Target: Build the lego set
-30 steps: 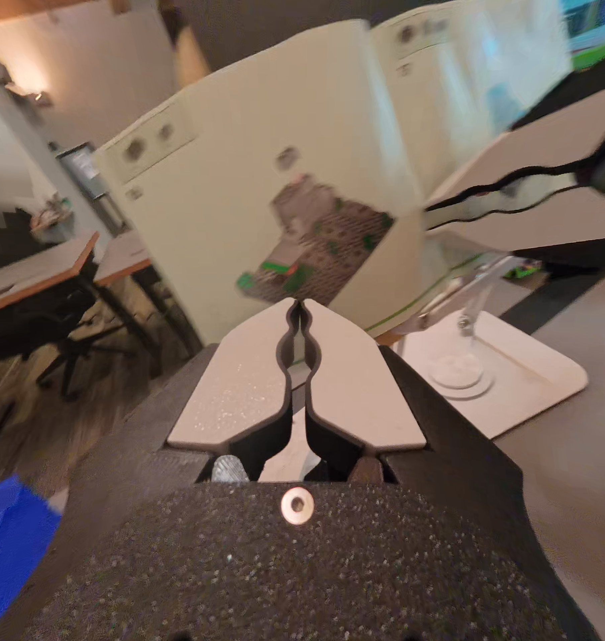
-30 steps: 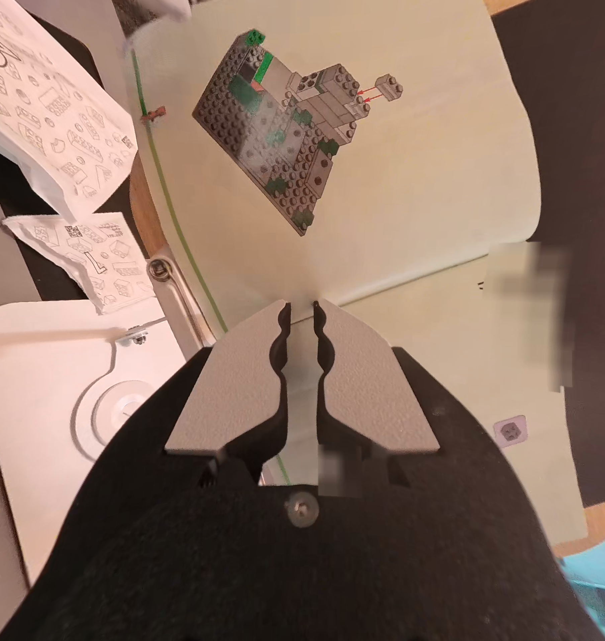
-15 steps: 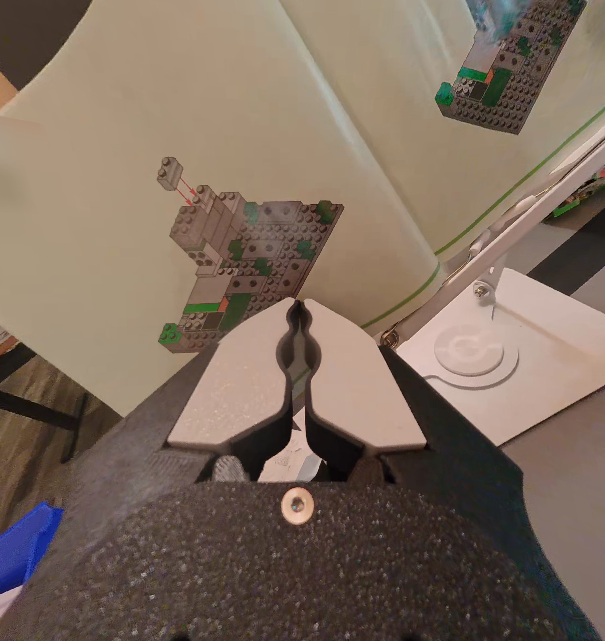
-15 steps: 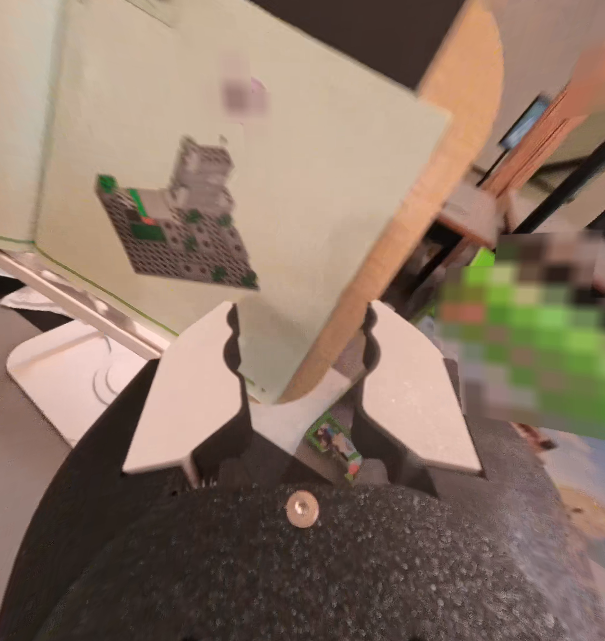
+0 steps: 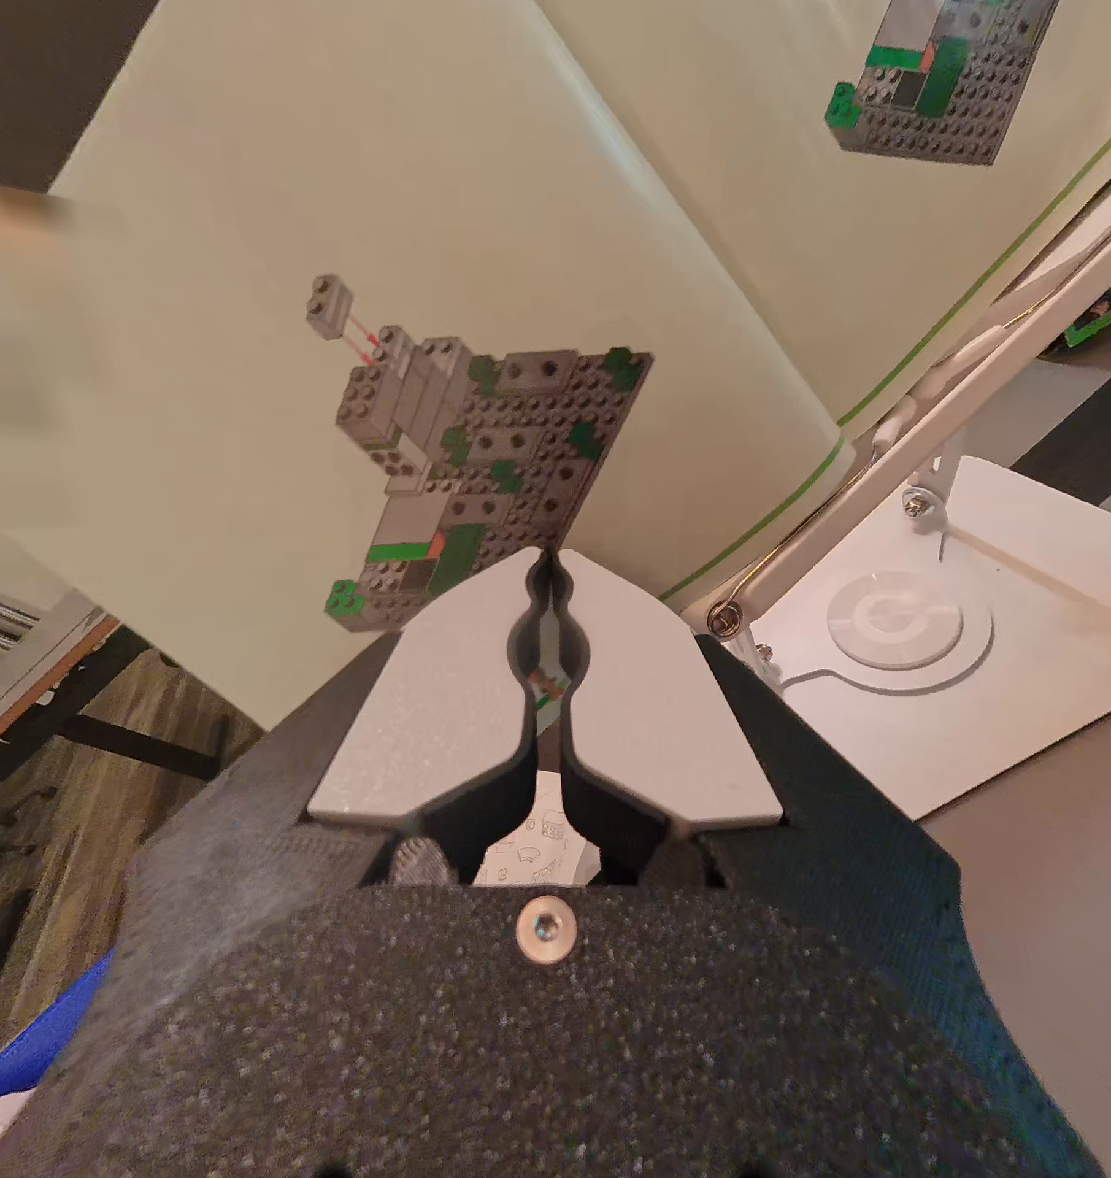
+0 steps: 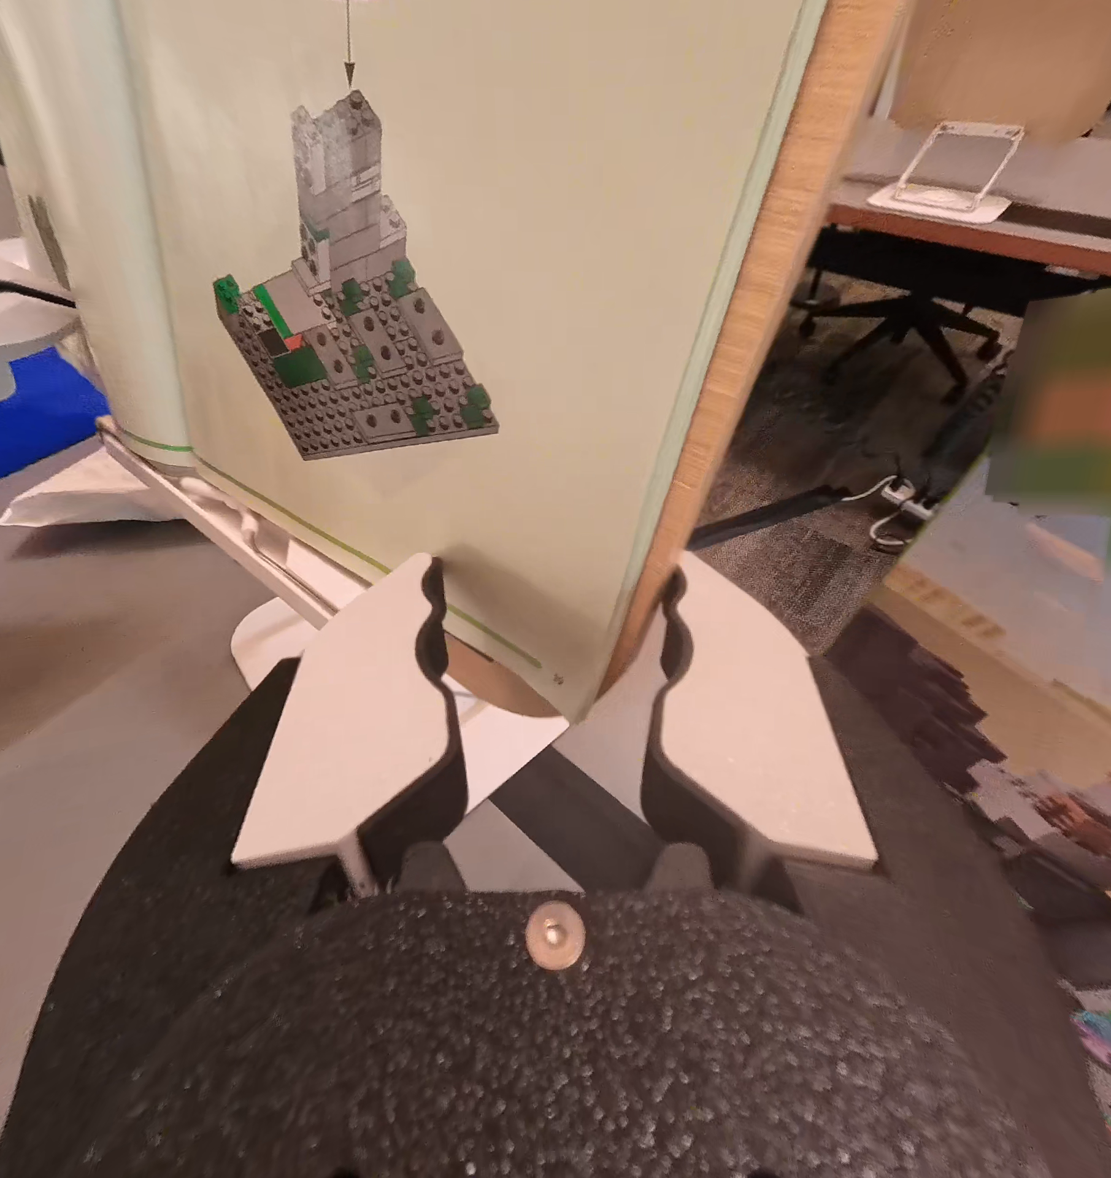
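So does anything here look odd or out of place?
Yes: the instruction booklet on its white stand has pages bowing up loose instead of lying flat. The left gripper is shut on one; the right gripper hangs open.

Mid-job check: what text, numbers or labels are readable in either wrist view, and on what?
Instruction booklet page: brick diagram and arrows only, no words in view.
Small mark at the page's bottom corner: too small to read.
Printed sheet lying below: part drawings, nothing legible.

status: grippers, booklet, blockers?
Left gripper shut, empty. Right gripper open, straddling the instruction booklet's lower corner. Booklet on white stand. No bricks visible.
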Demonstrator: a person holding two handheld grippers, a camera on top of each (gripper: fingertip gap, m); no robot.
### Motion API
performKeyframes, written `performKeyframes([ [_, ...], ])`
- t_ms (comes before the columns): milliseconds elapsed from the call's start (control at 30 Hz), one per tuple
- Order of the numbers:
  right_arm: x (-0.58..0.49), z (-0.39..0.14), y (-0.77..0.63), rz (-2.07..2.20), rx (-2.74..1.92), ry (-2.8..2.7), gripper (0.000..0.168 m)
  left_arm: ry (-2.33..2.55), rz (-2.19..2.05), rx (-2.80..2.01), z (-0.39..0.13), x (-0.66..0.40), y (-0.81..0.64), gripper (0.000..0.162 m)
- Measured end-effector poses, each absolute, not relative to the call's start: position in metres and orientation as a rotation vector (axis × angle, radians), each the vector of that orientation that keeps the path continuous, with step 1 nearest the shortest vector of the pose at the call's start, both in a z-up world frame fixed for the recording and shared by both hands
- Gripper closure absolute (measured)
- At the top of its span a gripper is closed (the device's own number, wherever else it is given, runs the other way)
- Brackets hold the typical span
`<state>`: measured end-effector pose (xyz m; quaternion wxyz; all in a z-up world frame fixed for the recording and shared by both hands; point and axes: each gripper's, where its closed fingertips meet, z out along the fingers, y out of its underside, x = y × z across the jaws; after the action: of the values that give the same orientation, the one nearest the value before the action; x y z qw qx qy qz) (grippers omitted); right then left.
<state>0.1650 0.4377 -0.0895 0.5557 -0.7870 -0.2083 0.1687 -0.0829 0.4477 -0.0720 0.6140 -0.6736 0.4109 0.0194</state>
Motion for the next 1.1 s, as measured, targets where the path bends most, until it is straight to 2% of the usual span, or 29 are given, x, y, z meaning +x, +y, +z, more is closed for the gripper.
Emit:
performKeyframes([
  [67, 0.172, -0.089, 0.434, 0.396, -1.853, -0.498, 0.112, 0.949, 0.042, -1.553, -0.071, -0.081, 0.447, 0.162],
  [200, 0.193, -0.088, 0.429, 0.359, -1.840, -0.493, 0.120, 0.959, 0.051, -1.549, -0.069, -0.076, 0.445, 0.162],
  [467, 0.200, -0.092, 0.422, 0.317, -1.826, -0.502, 0.125, 0.953, 0.094, -1.575, -0.073, -0.075, 0.444, 0.162],
  [567, 0.201, -0.090, 0.421, 0.300, -1.829, -0.512, 0.121, 0.961, 0.110, -1.565, -0.072, -0.080, 0.441, 0.162],
  [667, 0.206, -0.084, 0.417, 0.263, -1.841, -0.485, 0.103, 0.950, 0.089, -1.558, -0.067, -0.085, 0.434, 0.162],
  [800, 0.226, -0.063, 0.404, 0.151, -1.800, -0.393, 0.098, 0.915, 0.068, -1.557, -0.060, -0.095, 0.423, 0.162],
  [933, 0.214, -0.035, 0.376, -0.031, -1.665, -0.449, 0.112, 0.852, 0.012, -1.567, -0.057, -0.107, 0.408, 0.162],
  [1000, 0.183, -0.037, 0.365, -0.038, -1.647, -0.568, 0.114, 0.813, -0.037, -1.573, -0.058, -0.111, 0.399, 0.162],
  [1100, 0.127, -0.051, 0.359, -0.072, -1.611, -0.783, 0.128, 0.757, -0.089, -1.579, -0.060, -0.118, 0.387, 0.162],
])
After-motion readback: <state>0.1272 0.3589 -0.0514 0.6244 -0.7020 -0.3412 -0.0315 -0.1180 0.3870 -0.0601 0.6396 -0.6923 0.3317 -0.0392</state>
